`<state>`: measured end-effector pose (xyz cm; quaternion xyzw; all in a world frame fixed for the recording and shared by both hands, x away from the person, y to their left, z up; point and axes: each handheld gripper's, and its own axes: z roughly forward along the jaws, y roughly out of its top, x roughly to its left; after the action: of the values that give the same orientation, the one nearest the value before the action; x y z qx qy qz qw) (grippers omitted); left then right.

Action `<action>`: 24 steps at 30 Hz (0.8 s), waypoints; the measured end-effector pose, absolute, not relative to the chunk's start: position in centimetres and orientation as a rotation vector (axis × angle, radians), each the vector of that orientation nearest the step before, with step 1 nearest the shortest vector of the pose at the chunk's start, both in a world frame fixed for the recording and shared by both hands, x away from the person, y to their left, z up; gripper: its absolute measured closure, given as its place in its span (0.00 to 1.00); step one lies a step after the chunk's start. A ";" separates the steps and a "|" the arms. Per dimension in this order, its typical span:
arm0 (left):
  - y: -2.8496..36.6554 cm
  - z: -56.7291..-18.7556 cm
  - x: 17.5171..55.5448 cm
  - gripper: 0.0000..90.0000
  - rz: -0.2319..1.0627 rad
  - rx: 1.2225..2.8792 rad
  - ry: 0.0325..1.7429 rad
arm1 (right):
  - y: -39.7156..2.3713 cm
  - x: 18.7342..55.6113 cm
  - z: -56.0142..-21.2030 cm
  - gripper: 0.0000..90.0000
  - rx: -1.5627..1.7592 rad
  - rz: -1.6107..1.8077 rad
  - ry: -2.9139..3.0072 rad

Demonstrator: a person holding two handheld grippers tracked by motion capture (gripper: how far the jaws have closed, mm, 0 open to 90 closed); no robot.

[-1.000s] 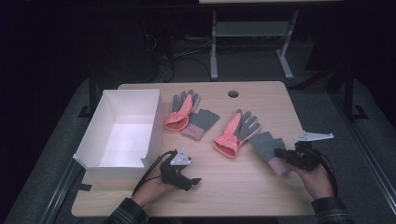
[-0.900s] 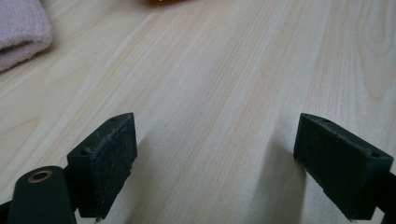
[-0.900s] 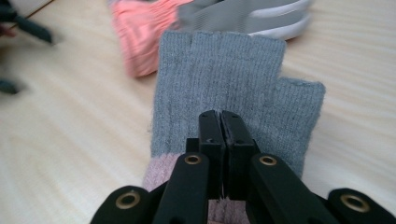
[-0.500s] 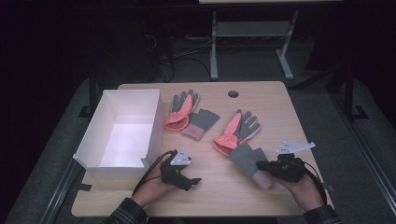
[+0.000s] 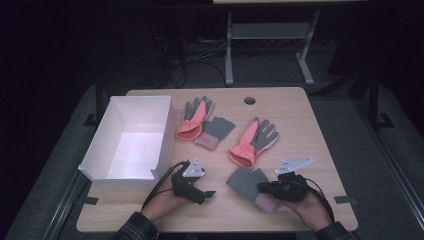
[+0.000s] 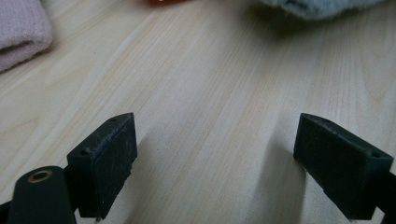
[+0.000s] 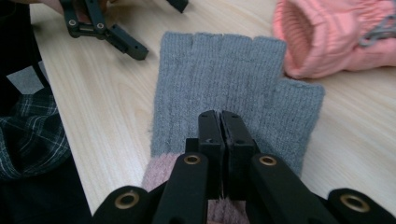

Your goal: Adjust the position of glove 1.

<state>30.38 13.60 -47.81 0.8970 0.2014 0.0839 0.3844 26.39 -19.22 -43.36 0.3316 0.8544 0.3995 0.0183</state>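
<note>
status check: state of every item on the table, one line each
white box: open-topped, empty
grey fingerless glove: flat on the table, pinched near its pink cuff
left hand-held gripper: open, nothing between the jaws
right hand-held gripper: shut on grey fingerless glove
far grey glove: lying flat, untouched
two pink-and-grey gloves: lying loose, untouched

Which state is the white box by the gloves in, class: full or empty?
Empty. The high view looks straight into the white box and shows a bare white floor and walls; all the gloves lie outside it on the table.
</note>
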 end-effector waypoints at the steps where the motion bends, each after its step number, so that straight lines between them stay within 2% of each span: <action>1: 13.6 -47.8 30.4 0.14 0.214 2.287 0.513 | -19.0 26.4 -43.5 0.98 1.022 1.241 2.654; 12: 13.6 -47.8 30.4 0.14 0.214 2.286 0.514 | -17.5 27.3 -44.7 0.95 0.995 1.191 2.700; 14: 13.6 -47.8 30.4 0.14 0.215 2.286 0.515 | -17.5 27.4 -44.9 0.89 0.995 1.183 2.707; 17: 13.6 -47.8 30.4 0.14 0.214 2.284 0.517 | -17.4 27.4 -45.0 0.74 1.003 1.195 2.702; 19: 13.6 -47.8 30.4 0.14 0.214 2.285 0.518 | -17.7 27.4 -44.7 0.75 0.996 1.209 2.688; 22: 13.4 -47.2 30.4 0.18 0.217 2.329 0.550 | -18.9 27.3 -44.2 0.89 1.001 1.223 2.650; 24: 13.5 -46.7 30.3 0.35 0.188 2.316 0.562 | -19.9 27.4 -44.0 0.96 1.013 1.207 2.627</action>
<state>30.31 13.48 -46.69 0.9013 0.2188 0.0731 0.3666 27.42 -19.93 -43.99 0.3304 0.8569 0.3937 0.0391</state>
